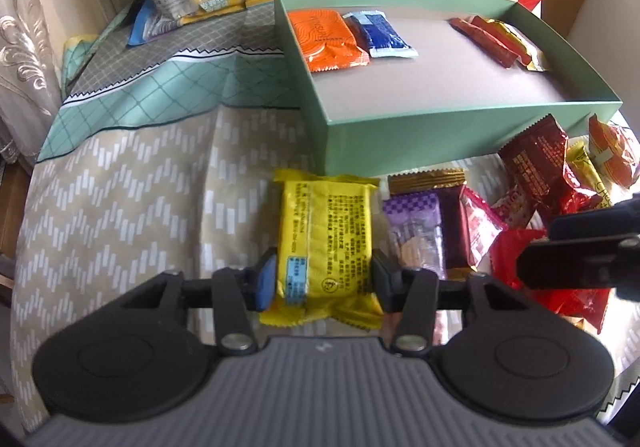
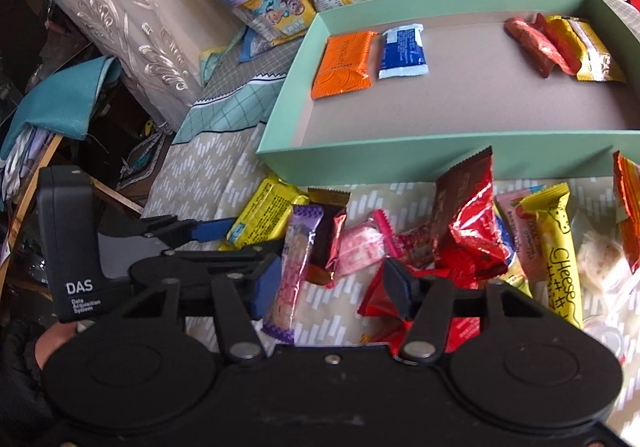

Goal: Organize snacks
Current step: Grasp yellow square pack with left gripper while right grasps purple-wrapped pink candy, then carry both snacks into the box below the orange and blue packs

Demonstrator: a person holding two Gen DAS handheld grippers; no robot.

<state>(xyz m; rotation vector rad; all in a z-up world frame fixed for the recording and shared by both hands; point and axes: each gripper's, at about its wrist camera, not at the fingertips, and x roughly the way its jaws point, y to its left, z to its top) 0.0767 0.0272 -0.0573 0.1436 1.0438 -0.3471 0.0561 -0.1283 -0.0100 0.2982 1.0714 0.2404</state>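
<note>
Patterned beige cloth (image 1: 120, 207) covers the worktop below a mint-green cardboard box (image 1: 460, 135). Left hand-held gripper (image 1: 324, 279), tilted steeply down, is clamped across a yellow foil snack packet (image 1: 328, 231) whose long axis points toward the box. Right hand-held gripper (image 2: 328, 287), angled down, stands apart over a purple-edged clear wrapper (image 2: 292, 275) and a red foil packet (image 2: 380, 299).

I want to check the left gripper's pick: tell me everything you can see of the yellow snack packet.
The yellow snack packet is a flat, glossy plastic wrapper, printed with small dark text and a light blue label, its ends crimped. It lies on the patterned cloth just in front of the green box, beside a purple packet. The left gripper straddles it, fingers against both long sides.
</note>
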